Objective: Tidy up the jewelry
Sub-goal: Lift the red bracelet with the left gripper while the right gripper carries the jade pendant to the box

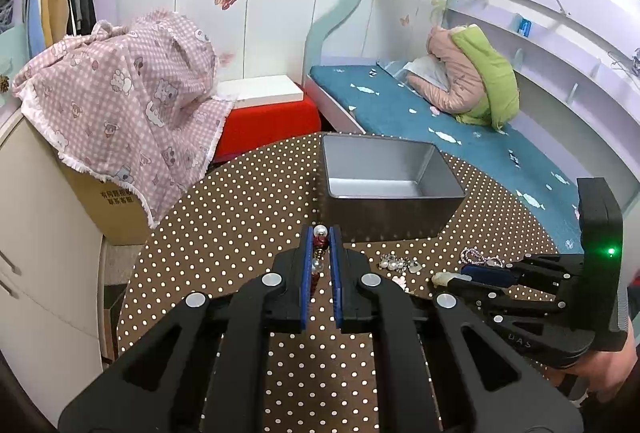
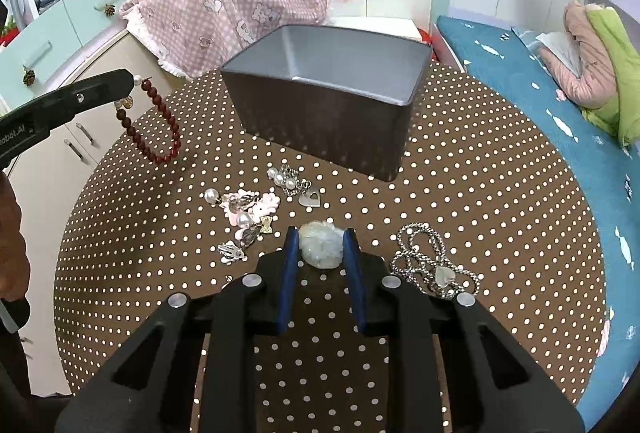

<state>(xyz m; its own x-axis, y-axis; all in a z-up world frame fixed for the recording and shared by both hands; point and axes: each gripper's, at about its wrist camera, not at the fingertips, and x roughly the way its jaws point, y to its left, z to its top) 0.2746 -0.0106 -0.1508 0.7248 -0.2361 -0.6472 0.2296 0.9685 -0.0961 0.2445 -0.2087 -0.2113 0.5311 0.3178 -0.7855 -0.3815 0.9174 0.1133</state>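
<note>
At upper left of the right wrist view, our left gripper pinches a dark red beaded bracelet; our right gripper straddles a pale translucent ornament, pads apparently touching; next, the grey metal box.

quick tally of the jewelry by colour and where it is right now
Dark red bead bracelet, held in left gripper: 1
Pale translucent ornament, between right gripper pads: 1
Silver chain with heart pendant, on table: 1
Pearl and pink pieces, tangled: count unclear
Total: 3 plus that pile
</note>
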